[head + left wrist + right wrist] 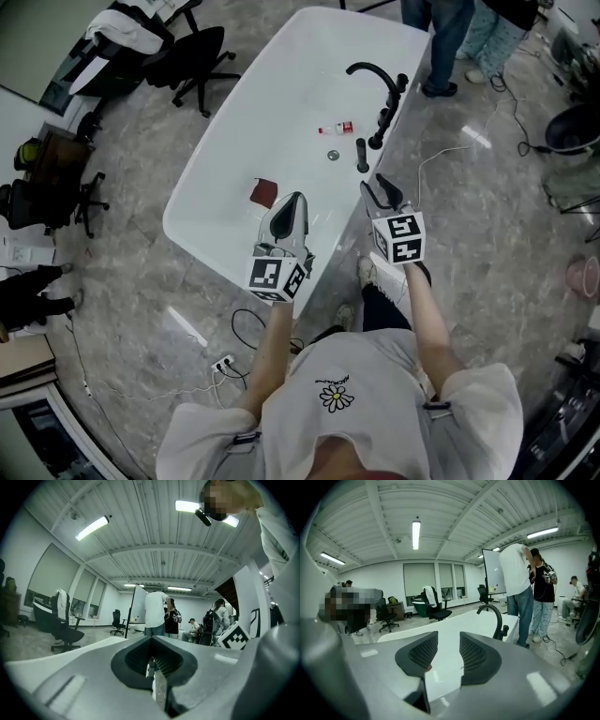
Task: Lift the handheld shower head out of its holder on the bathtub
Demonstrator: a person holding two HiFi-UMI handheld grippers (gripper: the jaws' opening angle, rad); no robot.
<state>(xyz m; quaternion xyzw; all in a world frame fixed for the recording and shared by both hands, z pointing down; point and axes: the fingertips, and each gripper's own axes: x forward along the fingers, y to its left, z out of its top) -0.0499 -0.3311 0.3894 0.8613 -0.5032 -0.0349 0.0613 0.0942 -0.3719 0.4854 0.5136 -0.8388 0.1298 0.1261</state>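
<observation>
The right gripper (442,651) fingers stand slightly apart, empty; the left gripper (152,662) fingers are together. Approaching the shower head (362,156) carelessly could knock it against the bathtub (234,141).

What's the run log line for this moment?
stage: pre-grasp | left gripper: shut, empty | right gripper: open, empty | black handheld shower head: in holder on white oval bathtub rim, untouched

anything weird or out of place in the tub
Two stray things lie in the tub: what looks like a small white-and-red bottle on its side near the drain, and a dark red cloth nearer the person. No spill or damage shows.
</observation>
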